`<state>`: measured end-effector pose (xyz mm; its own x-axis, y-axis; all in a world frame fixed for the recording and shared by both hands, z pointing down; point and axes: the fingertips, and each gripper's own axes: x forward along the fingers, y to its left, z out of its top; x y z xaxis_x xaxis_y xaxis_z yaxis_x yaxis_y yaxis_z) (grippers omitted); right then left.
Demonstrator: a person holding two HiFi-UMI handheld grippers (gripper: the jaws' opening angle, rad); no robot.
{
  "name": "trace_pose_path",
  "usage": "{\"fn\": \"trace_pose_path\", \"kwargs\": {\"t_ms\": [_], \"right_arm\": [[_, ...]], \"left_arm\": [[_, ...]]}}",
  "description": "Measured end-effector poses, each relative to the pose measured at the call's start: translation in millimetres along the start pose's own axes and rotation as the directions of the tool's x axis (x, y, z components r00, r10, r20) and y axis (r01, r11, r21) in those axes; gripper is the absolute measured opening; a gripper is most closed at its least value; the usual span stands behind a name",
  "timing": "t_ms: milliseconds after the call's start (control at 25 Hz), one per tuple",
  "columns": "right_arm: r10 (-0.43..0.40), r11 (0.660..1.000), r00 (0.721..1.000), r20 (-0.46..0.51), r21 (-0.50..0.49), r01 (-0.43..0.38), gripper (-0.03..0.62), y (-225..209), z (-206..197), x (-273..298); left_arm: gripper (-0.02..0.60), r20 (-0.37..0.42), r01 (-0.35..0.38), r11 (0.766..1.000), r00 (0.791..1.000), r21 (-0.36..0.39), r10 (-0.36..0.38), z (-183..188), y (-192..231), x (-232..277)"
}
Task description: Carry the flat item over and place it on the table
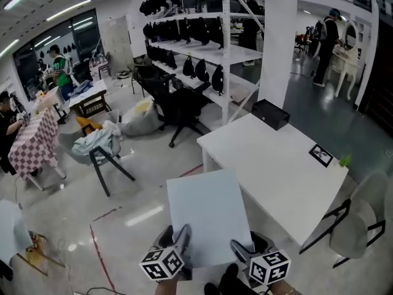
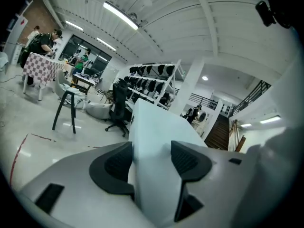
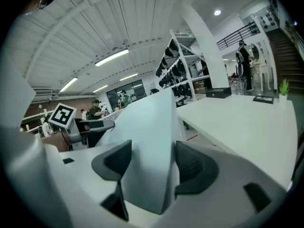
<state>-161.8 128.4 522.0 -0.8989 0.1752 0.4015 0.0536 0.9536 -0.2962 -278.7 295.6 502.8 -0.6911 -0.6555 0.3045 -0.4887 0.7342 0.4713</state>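
Left claw (image 1: 175,237) closed tight on the near left edge of the pale flat board (image 1: 207,214), right claw (image 1: 249,246) closed on its near right edge, board held in the air ahead of both, white tabletop (image 1: 276,165) just beyond, to the right.

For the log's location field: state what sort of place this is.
Probably an open-plan workshop or lab hall, not a home: tall white shelving stocked with dark bags, a bare white table on a polished floor, and a person seated at a checkered table further back.
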Motion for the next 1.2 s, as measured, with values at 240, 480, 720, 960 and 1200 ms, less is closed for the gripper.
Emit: {"fn": "trace_pose_path", "kwargs": {"t_ms": [240, 480, 720, 960, 1200], "right_arm": [[-0.139, 0.987, 0.989, 0.038, 0.086, 0.136, 0.287, -38.9, 12.5, -13.0], [-0.268, 0.952, 0.961, 0.061, 0.173, 0.254, 0.287, -107.7, 19.8, -25.1], [-0.379, 0.904, 0.922, 0.077, 0.241, 0.352, 0.285, -175.7, 27.0, -41.6], [-0.491, 0.838, 0.867, 0.085, 0.319, 0.443, 0.285, -232.0, 31.7, -72.1], [-0.601, 0.753, 0.795, 0.080, 0.393, 0.529, 0.285, -278.6, 22.5, -109.9]], "left_arm": [[0.256, -0.095, 0.115, 0.992, 0.989, 0.045, -0.110, 4.0, -38.0, 53.7], [0.255, -0.183, 0.237, 0.967, 0.959, 0.091, -0.218, -9.4, -95.1, 129.1], [0.253, -0.257, 0.354, 0.926, 0.914, 0.127, -0.314, -26.1, -158.3, 198.2], [0.253, -0.342, 0.466, 0.871, 0.853, 0.157, -0.394, -46.1, -228.8, 248.5], [0.252, -0.418, 0.582, 0.795, 0.774, 0.170, -0.476, -77.8, -298.2, 282.2]]}}
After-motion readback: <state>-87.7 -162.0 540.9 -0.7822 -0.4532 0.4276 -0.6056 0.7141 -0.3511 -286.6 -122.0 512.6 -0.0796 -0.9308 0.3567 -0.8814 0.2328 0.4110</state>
